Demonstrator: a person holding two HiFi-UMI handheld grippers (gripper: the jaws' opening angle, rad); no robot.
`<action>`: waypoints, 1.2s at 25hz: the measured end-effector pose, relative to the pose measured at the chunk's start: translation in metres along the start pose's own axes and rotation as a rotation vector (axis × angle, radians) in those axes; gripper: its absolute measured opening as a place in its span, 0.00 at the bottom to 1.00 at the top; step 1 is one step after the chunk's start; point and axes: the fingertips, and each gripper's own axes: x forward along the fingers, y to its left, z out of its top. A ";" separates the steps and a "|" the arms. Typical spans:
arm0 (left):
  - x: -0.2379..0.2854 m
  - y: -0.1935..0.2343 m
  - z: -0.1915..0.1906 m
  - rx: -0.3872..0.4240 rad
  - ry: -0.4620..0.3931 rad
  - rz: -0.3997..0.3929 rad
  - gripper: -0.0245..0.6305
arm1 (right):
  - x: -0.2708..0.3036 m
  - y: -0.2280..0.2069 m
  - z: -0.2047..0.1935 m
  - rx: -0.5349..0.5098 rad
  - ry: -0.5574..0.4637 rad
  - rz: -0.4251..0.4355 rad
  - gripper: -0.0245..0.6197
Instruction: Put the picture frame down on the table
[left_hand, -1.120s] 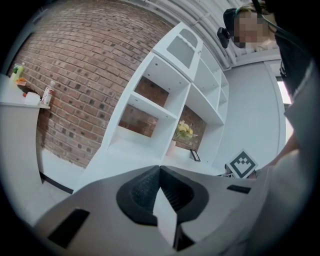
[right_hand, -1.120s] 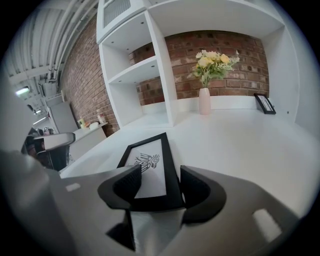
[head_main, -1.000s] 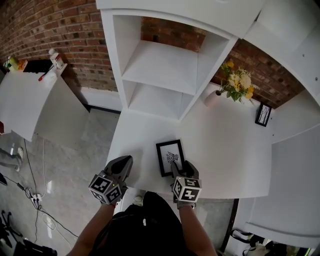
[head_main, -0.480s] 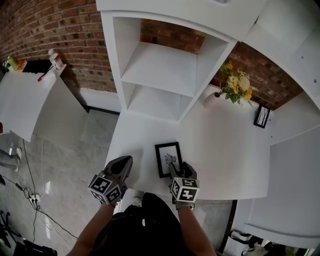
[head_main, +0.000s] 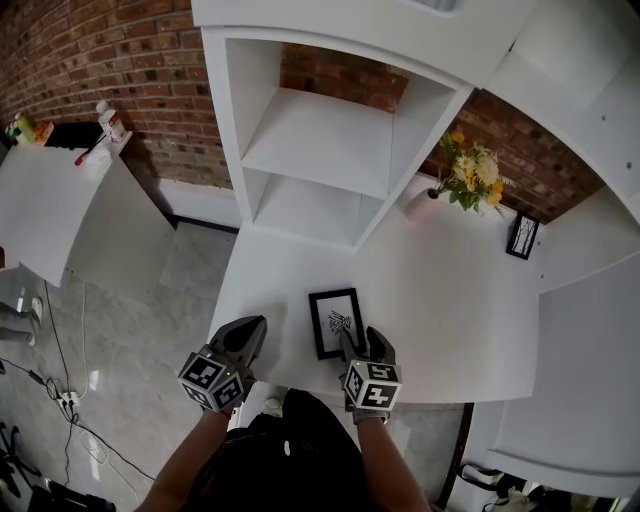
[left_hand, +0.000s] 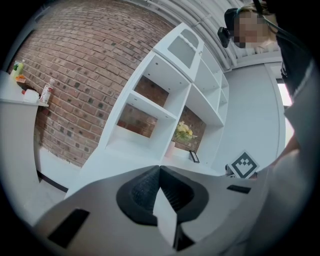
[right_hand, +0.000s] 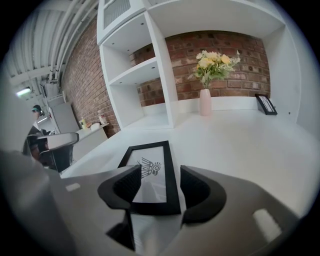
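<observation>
The picture frame (head_main: 337, 322) lay flat on the white table (head_main: 450, 300), near its front edge, black border up and a small dark drawing showing on the white sheet. Right behind its near end sat the right tool (head_main: 366, 345), jaws spread wide. In the right gripper view the frame's (right_hand: 150, 177) near edge showed in the gap between them with nothing clamped, so that tool (right_hand: 160, 176) held nothing. Over to the left, just beside the table's front edge, the left tool (head_main: 247, 333) hung with its jaws pressed together and empty (left_hand: 159, 171). Farther back stood the white shelf unit (head_main: 320, 150), a vase of flowers (head_main: 425, 203) beside it, and a small frame (head_main: 521, 237) at the far right.
</observation>
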 end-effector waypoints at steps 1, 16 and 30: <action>0.001 0.000 0.000 0.001 0.001 -0.002 0.02 | -0.001 -0.001 0.001 -0.001 -0.007 0.001 0.42; 0.010 -0.019 0.005 0.024 0.001 -0.056 0.02 | -0.036 0.000 0.031 -0.033 -0.180 0.021 0.04; 0.011 -0.034 0.026 0.067 -0.033 -0.086 0.02 | -0.080 0.007 0.067 -0.076 -0.353 0.058 0.04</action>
